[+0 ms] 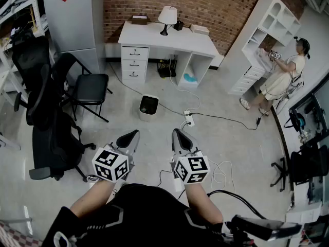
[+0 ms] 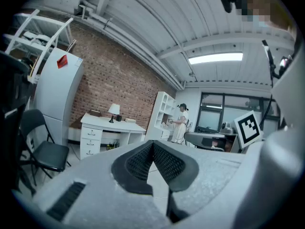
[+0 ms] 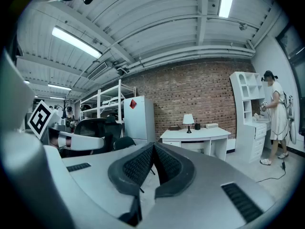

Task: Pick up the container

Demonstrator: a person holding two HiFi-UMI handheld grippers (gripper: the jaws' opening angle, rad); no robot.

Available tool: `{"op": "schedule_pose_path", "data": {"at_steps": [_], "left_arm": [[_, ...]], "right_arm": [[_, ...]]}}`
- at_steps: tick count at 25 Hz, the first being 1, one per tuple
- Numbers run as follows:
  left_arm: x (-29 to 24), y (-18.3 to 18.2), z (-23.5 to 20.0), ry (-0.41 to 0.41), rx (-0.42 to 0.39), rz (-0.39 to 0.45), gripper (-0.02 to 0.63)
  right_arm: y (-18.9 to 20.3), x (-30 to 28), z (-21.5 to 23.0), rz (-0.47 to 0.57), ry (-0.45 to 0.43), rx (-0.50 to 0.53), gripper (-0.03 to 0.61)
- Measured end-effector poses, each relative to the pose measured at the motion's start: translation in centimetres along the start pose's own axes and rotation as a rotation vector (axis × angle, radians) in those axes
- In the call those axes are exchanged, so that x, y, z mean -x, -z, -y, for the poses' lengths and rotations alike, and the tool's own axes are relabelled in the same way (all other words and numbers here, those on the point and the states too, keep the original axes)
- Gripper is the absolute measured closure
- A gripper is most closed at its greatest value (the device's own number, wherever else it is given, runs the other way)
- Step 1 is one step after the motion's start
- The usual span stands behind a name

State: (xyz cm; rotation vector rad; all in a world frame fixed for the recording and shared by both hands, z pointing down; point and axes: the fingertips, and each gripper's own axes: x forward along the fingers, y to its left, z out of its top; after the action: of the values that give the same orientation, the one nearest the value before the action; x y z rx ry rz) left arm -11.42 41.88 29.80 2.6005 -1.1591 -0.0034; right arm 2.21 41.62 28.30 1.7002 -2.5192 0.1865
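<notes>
A small white bin [image 1: 148, 107] with a dark inside stands on the floor in front of the white desk [image 1: 164, 37]; it is the only container-like thing I can make out, and neither gripper view shows it. My left gripper [image 1: 132, 136] and right gripper [image 1: 177, 134] are held side by side at waist height, well short of the bin, both pointing toward it. The left gripper [image 2: 153, 144] has its jaws pressed together with nothing between them. The right gripper [image 3: 153, 147] is shut and empty as well.
A black folding chair [image 1: 90, 89] and a black office chair [image 1: 46, 133] stand at the left, near a grey fridge [image 1: 72, 14]. A power strip with cables [image 1: 188, 118] lies on the floor right of the bin. A person [image 1: 280, 78] stands at white shelves at the far right.
</notes>
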Motion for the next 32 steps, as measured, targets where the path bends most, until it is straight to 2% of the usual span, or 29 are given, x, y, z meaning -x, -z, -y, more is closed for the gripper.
{"op": "schedule_pose_path", "data": {"at_steps": [4,17,24,32], "left_arm": [[0.2,0.0,-0.1,-0.006,-0.036,0.004,0.604],[1.7,0.5,-1.0,-0.033,0.001,0.024,0.604],[1.5,0.0,-2.6,-0.001,-0.042,0.009,0.604],[2.0,-0.5,-5.7,0.037,-0.025,0.021,0.604]], "right_arm": [[0.4,0.1,0.0,-0.007,0.007,-0.006,0.572],[0.0,-0.5,-1.3,-0.007,-0.013,0.006,0.571],[0.2,-1.6,-2.4,-0.016,0.023,-0.004,0.571],[0.4,-2.7,-4.4,-0.028,0.069,0.014,0.571]]}}
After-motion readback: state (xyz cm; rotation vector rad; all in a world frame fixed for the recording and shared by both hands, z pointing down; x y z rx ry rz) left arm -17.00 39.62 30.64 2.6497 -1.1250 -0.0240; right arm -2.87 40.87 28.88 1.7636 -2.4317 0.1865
